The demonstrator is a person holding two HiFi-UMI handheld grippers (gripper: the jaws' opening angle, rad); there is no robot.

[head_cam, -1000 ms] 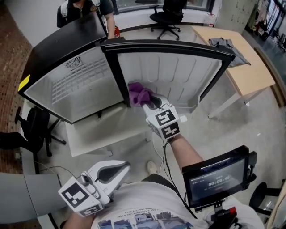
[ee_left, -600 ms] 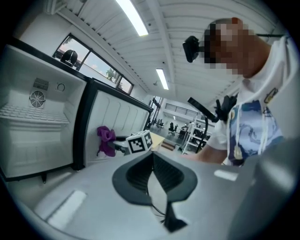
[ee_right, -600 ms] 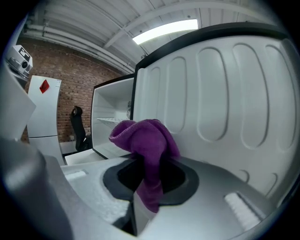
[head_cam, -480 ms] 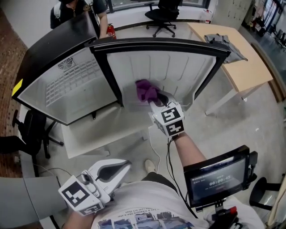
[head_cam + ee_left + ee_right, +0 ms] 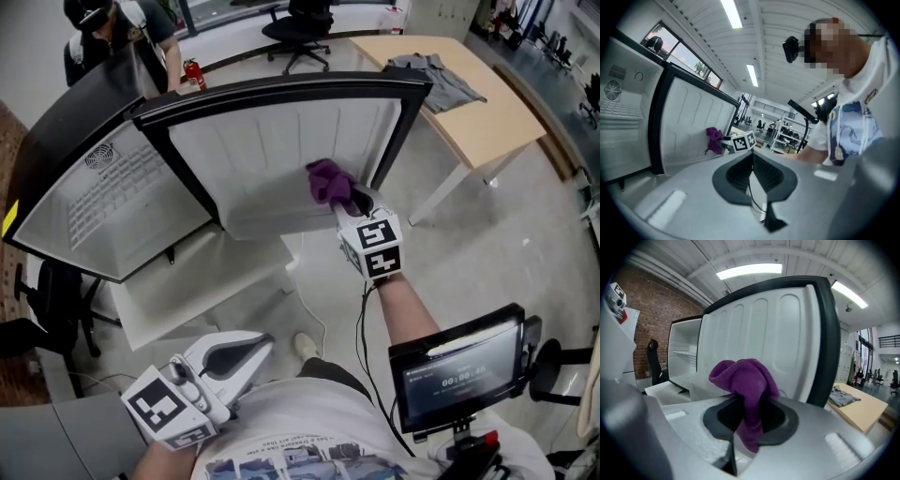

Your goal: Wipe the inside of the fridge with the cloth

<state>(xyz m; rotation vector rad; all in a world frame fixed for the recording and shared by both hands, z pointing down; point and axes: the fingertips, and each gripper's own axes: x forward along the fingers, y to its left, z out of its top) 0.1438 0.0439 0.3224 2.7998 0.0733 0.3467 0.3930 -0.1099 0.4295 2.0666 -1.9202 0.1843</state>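
A purple cloth (image 5: 327, 180) is bunched between the jaws of my right gripper (image 5: 352, 201), which is shut on it. The cloth (image 5: 745, 383) rests against the white ribbed inner face of the open fridge door (image 5: 281, 155), near the door's right side and low down. The fridge (image 5: 89, 197) itself stands to the left with its white interior and shelf lines showing. My left gripper (image 5: 246, 355) hangs low by my body, far from the fridge, jaws together with nothing between them. From the left gripper view the cloth (image 5: 712, 139) shows small against the door (image 5: 693, 126).
A wooden table (image 5: 469, 103) with a grey garment (image 5: 439, 77) stands right of the door. A person (image 5: 112, 42) stands behind the fridge beside a red extinguisher (image 5: 192, 73). A black office chair (image 5: 300, 23) is at the back, another chair (image 5: 42, 300) at left. A tablet (image 5: 459, 370) is mounted at my right hip.
My right gripper has carried the cloth rightward across the door's inner face, from near the hinge side toward the right edge. The left gripper has not moved.
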